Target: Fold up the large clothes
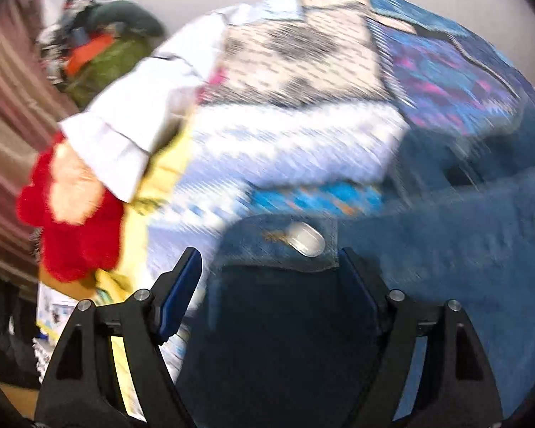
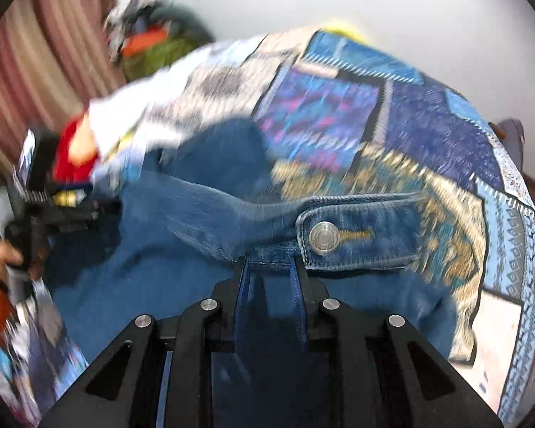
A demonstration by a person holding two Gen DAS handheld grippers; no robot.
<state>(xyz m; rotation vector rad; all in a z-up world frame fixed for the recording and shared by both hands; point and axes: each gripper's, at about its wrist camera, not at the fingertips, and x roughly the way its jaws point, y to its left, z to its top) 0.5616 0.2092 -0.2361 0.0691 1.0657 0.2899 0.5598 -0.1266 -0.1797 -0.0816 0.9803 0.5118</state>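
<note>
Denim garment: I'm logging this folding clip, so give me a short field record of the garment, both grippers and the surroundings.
garment: blue denim garment, waistband tab with metal button
surface: patchwork bedspread
left gripper: fingers spread wide, denim edge lying between them, not clamped
right gripper: fingers close together at the waistband edge; whether they pinch it, cannot tell
nearby: white cloth, red item, clothes pile at back
image quality: heavy motion blur in both views

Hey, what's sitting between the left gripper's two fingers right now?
In the left wrist view, the left gripper is open, and the denim jacket's buttoned tab with its metal button lies between the fingers.
</note>
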